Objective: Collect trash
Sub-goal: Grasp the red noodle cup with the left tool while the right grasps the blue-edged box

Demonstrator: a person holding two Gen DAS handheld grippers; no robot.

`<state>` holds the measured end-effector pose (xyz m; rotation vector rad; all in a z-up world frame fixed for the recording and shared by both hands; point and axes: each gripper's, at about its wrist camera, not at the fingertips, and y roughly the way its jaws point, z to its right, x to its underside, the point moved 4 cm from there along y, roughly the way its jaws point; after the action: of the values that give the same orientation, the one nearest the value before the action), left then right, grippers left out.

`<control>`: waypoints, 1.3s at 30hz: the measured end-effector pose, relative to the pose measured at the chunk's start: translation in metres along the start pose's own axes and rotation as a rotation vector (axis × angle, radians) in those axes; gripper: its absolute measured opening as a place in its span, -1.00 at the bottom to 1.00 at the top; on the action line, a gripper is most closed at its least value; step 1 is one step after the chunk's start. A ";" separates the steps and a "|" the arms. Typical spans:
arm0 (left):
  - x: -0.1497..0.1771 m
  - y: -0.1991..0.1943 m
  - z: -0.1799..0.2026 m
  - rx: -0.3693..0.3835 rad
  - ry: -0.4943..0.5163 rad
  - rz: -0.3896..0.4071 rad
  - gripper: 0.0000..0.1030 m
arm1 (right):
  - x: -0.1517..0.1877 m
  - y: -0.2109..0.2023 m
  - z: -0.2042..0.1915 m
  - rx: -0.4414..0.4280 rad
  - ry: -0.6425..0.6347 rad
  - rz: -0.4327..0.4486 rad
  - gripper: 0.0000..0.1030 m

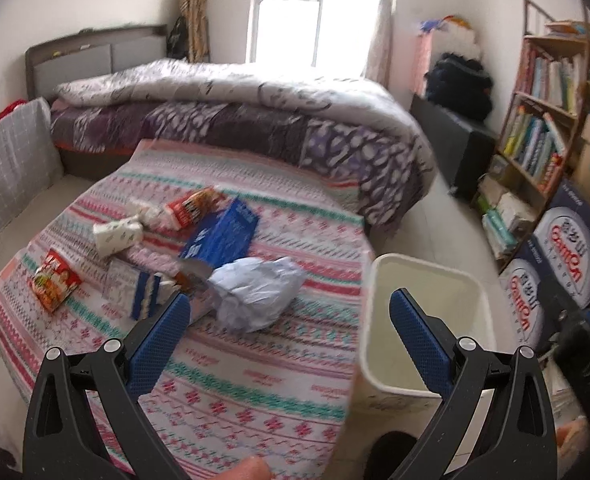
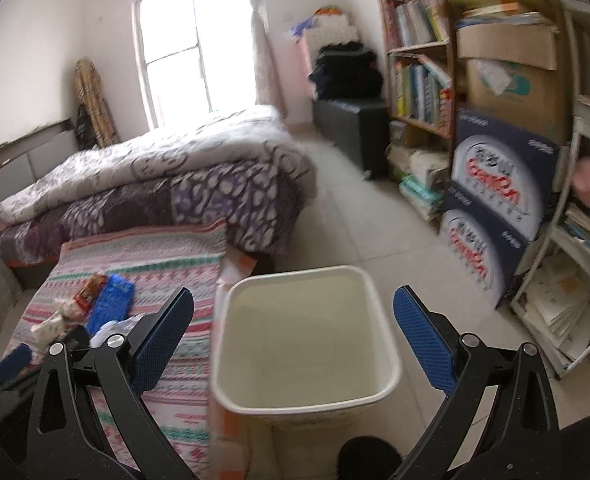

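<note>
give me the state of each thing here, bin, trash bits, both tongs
left tongs: open, holding nothing
right tongs: open, holding nothing, above the bin
bin: upright, looks empty, beside the patterned cover
crumpled bag: scrunched, lying on the patterned cover
blue box: lying flat, flap open
red packet: lying flat, apart from the pile
tissue wad: crumpled, on the cover

No lettering on the stacked boxes (image 2: 495,200) reads clearly.
</note>
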<state>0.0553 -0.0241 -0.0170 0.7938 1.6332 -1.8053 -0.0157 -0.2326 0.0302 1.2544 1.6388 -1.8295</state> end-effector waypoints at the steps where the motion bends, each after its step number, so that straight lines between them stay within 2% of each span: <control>1: -0.001 0.002 -0.004 -0.015 -0.004 -0.010 0.88 | -0.001 0.004 -0.008 -0.013 -0.017 -0.020 0.86; 7: -0.019 0.022 -0.053 -0.130 -0.056 -0.093 0.88 | -0.015 0.024 -0.060 -0.102 -0.126 -0.128 0.86; 11: -0.039 0.034 -0.104 -0.222 -0.062 -0.129 0.88 | -0.022 0.044 -0.090 -0.177 -0.188 -0.225 0.86; 13: -0.043 0.044 -0.133 -0.233 -0.095 -0.180 0.88 | -0.021 0.057 -0.108 -0.225 -0.211 -0.282 0.86; 19: -0.042 0.077 -0.231 -0.252 -0.278 -0.357 0.88 | -0.008 0.089 -0.175 -0.402 -0.276 -0.415 0.87; 24: -0.026 0.104 -0.282 -0.276 -0.292 -0.475 0.88 | 0.014 0.104 -0.232 -0.560 -0.402 -0.481 0.87; 29: -0.006 0.130 -0.306 -0.261 -0.296 -0.571 0.88 | 0.040 0.104 -0.284 -0.672 -0.579 -0.486 0.87; 32: -0.004 0.140 -0.317 -0.275 -0.282 -0.588 0.88 | 0.054 0.101 -0.311 -0.718 -0.702 -0.460 0.86; 36: -0.006 0.149 -0.317 -0.236 -0.259 -0.603 0.88 | 0.073 0.096 -0.339 -0.783 -0.824 -0.441 0.87; 39: -0.005 0.155 -0.317 -0.242 -0.222 -0.620 0.88 | 0.090 0.090 -0.358 -0.785 -0.969 -0.400 0.86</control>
<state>0.1911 0.2782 -0.1387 -0.0405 2.0304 -1.9409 0.1348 0.1031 -0.0674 -0.2897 1.7201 -1.3321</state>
